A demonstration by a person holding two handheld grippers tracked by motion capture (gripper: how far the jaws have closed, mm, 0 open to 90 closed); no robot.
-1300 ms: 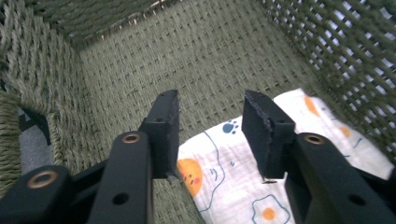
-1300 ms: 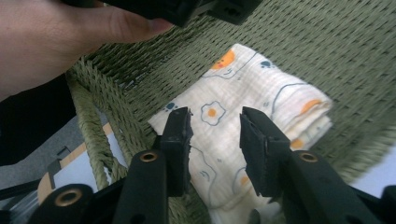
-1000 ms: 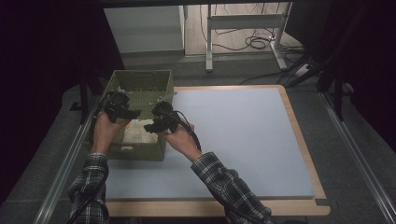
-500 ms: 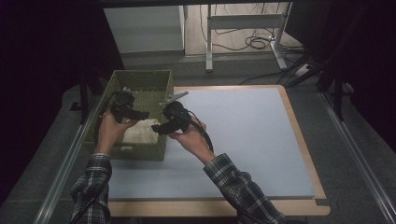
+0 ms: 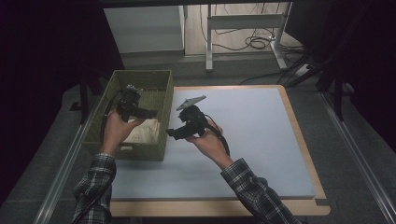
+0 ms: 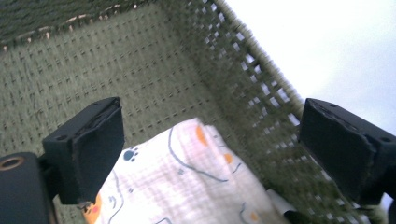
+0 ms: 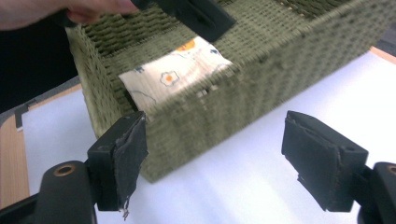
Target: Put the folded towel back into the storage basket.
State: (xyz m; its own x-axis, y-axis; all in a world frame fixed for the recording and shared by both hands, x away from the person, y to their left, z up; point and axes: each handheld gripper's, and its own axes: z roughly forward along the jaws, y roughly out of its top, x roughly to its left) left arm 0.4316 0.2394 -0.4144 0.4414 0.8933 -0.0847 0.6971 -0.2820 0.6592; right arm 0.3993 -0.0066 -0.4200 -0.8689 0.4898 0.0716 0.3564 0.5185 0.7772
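Observation:
A green woven basket (image 5: 140, 77) stands at the left edge of a pale blue mat (image 5: 243, 140). In it lies a folded white cloth (image 5: 142, 129) with orange and blue prints. My left gripper (image 5: 148, 113) hovers over the basket, open and empty. In the left gripper view its jaws (image 6: 212, 140) stand wide above the cloth (image 6: 187, 177). My right gripper (image 5: 173, 132) is outside the basket, over the mat, and points at its right wall. In the right gripper view it (image 7: 215, 154) is open and empty in front of the basket wall (image 7: 224, 107), with the cloth (image 7: 173, 74) behind it.
The mat lies on a wooden board (image 5: 299, 140) whose rim shows on the right and front. Metal rails (image 5: 355, 154) run along both sides. A white cabinet (image 5: 144, 28), desk legs and cables (image 5: 252, 42) are behind the table.
My right gripper has drawn back from the basket's edge, rightward over the mat. My left gripper has shifted slightly right above the cloth.

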